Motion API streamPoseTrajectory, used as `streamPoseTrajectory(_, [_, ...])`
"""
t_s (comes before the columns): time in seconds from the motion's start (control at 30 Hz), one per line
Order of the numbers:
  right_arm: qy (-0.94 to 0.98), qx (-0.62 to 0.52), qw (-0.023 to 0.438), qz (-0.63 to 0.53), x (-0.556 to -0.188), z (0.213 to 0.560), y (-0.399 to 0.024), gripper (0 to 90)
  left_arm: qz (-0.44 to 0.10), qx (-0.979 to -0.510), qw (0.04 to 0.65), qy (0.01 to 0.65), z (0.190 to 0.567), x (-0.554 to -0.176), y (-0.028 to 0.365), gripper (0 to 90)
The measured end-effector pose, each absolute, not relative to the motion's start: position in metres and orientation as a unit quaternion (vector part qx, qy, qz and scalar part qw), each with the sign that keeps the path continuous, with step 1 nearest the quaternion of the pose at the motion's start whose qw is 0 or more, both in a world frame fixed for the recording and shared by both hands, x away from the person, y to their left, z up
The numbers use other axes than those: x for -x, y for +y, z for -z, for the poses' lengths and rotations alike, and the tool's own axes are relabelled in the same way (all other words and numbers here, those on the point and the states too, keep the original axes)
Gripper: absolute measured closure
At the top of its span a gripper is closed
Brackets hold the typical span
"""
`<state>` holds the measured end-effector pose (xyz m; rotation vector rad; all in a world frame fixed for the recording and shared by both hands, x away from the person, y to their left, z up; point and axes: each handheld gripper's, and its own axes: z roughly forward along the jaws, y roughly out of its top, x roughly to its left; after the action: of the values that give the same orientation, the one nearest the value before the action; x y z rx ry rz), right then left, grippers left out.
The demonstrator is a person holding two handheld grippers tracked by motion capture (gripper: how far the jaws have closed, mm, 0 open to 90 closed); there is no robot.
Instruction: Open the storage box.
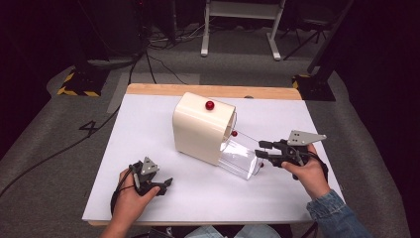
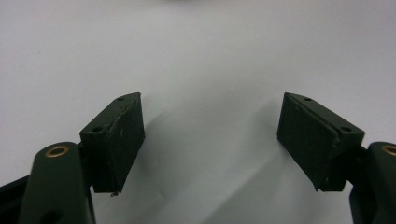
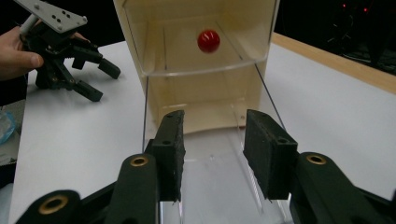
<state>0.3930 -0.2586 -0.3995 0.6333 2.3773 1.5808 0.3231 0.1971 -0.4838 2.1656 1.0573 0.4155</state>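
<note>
At the lower left of the high view we see the left gripper [image 1: 166, 183] resting on the white table [image 1: 148, 129], held in the person's left hand [image 1: 130, 198], with its grey three-cornered plate on top and its black cable looping beside the wrist. In the left gripper view its jaws stand wide apart over bare white tabletop, with nothing between them.

Moving towards the middle of the high view, we find the cream box [image 1: 200, 126] standing on the table, its rounded top tilted slightly away. A red knob [image 1: 210, 105] sits on that top. From the box's lower right side a clear plastic drawer [image 1: 240, 158] sticks out towards the right gripper, with a second small red knob [image 1: 234, 133] just above it at the edge of the box.

At the right of the high view, the right gripper [image 1: 259, 150] is held in the person's right hand [image 1: 309, 171], whose denim sleeve enters from the lower right corner. Its jaws point left at the end of the clear drawer. In the right gripper view the jaws [image 3: 212, 154] are partly open, with a gap between the pads; they lie just over the drawer's clear front edge, and we cannot tell whether they touch it. Beyond them the open front of the cream box shows a clear shelf with a red ball [image 3: 208, 40] above it. The left gripper appears at the upper left of this view.
</note>
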Motion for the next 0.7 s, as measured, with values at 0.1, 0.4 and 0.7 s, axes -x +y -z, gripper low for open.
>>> streamPoseTrajectory(0.1, [0.808,-0.208,0.107,-0.541,-0.399,0.394,-0.249,59.1,-0.16,-0.832,0.341,0.406,0.484,-0.323,0.197,23.3])
streamPoseTrajectory(0.4, [0.803,-0.195,0.11,-0.552,-0.415,0.382,-0.227,61.1,-0.161,-0.832,0.342,0.406,0.484,-0.323,0.197,23.3])
streamPoseTrajectory(0.7, [0.799,-0.195,0.099,-0.561,-0.429,0.39,-0.212,64.4,-0.157,-0.832,0.342,0.409,0.484,-0.323,0.197,23.3])
